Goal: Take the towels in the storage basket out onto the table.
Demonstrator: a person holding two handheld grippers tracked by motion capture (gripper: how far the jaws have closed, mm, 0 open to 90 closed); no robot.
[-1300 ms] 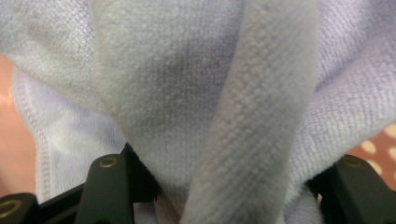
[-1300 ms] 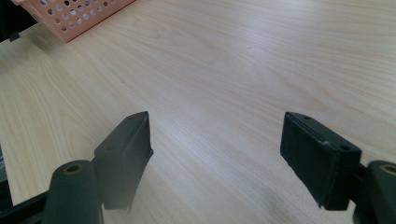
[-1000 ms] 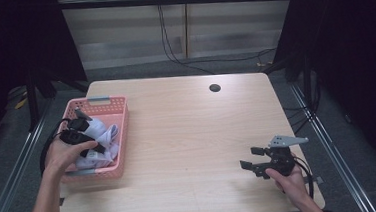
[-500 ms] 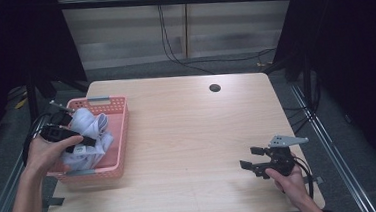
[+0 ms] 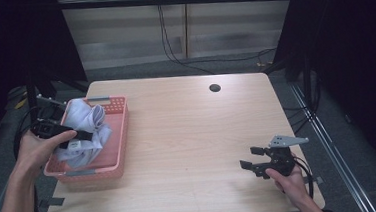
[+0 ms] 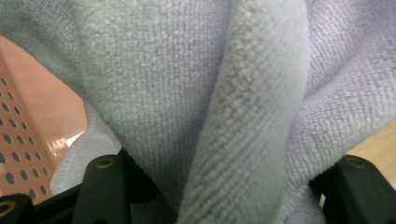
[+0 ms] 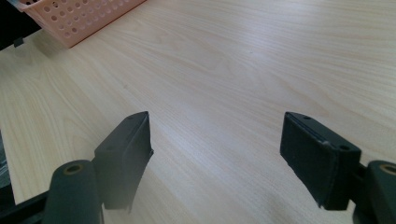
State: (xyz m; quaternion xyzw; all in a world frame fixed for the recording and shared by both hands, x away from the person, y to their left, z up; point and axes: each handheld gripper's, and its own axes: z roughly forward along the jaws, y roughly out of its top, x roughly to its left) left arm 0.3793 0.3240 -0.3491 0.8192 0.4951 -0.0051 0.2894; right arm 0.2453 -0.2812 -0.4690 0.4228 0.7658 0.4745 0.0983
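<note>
1. The left claw (image 5: 80, 134) has come up and drawn back toward the counter's left edge since a second ago; it was then low inside the pink basket (image 5: 120, 141) and now hangs above the basket's left rim.

2. The towel (image 5: 88, 128), pale lavender-grey, has come up with it. It was a crumpled heap on the basket floor and now rises in a bunch above the rim, its lower folds trailing down into the basket.

3. In the left gripper view, thick folds of the towel (image 6: 219, 93) pack the space between the 2 black jaws, so the left claw is clamped on a fat bunch of cloth, jaws held wide by its bulk.

4. The right claw (image 5: 253, 165) has not moved. It rests near the counter's (image 5: 188, 136) front right corner, jaws apart with nothing between them; the right gripper view shows bare wood between them.

5. My reading: the towel is mid-lift out of the basket. The trailing end has yet to clear the rim, and could snag and tip the light basket.
</note>
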